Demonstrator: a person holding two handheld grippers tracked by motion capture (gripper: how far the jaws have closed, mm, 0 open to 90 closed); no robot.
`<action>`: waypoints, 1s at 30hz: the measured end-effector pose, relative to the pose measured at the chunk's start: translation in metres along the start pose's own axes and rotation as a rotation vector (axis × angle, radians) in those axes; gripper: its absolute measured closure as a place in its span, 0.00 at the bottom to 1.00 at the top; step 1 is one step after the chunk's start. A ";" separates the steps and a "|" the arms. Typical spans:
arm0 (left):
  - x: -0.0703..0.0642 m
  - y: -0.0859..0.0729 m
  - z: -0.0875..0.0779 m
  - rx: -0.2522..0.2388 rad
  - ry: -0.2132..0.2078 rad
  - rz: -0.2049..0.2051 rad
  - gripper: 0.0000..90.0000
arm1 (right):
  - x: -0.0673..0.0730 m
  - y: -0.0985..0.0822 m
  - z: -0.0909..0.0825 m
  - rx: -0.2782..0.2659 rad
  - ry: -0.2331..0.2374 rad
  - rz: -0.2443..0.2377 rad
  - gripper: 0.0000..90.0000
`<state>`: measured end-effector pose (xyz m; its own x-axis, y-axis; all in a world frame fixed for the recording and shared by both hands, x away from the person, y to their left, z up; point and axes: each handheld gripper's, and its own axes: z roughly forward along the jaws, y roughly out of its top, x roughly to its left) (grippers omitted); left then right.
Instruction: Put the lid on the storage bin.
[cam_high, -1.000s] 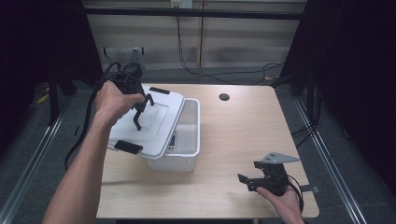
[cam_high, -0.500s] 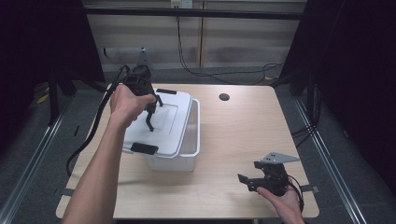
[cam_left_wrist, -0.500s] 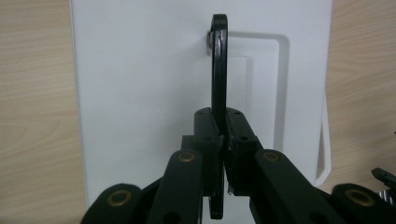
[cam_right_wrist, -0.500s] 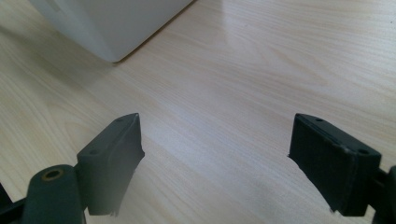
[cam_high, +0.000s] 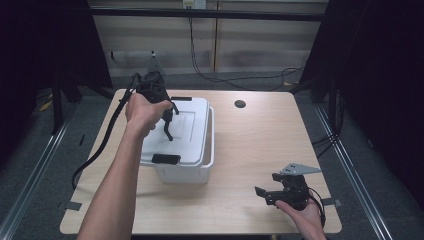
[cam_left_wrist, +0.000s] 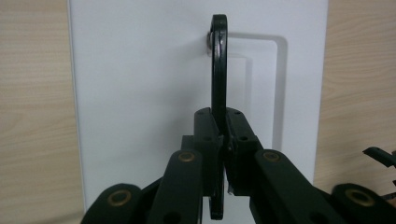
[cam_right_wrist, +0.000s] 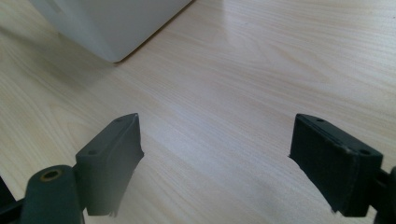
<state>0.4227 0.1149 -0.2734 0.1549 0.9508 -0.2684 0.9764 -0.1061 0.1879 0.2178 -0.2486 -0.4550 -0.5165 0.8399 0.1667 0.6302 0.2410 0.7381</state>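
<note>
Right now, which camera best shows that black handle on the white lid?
The left gripper view: the handle stands upright, pinched between the left gripper jaws. The high view shows it small, beside the hand. The right gripper view catches a box corner.

The left arm is stretched forward, and the left gripper (cam_high: 167, 122) points down with jaws closed. The right gripper (cam_high: 272, 192) sits low with jaws wide apart.

Looked over all three views and honestly there's nothing readable anywhere. No text, label, brand or number on the white lid (cam_left_wrist: 140, 93), the white box (cam_high: 182, 172) under it, the black handle (cam_left_wrist: 219, 70), or the wooden counter (cam_high: 270, 140). The wall at the back has no signs either.
</note>
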 end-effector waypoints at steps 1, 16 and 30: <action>0.000 0.001 0.000 -0.007 0.002 -0.006 0.95 | 0.000 0.000 0.000 0.000 0.000 -0.001 0.18; -0.004 0.005 0.005 -0.021 -0.043 -0.076 0.95 | 0.000 0.000 0.000 0.002 0.001 -0.004 0.18; -0.003 0.004 0.013 -0.008 -0.013 -0.082 0.94 | 0.000 0.000 0.001 0.004 0.003 -0.003 0.18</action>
<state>0.4281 0.1080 -0.2842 0.0760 0.9524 -0.2953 0.9848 -0.0252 0.1720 0.2183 -0.2483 -0.4552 -0.5199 0.8379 0.1663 0.6309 0.2454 0.7360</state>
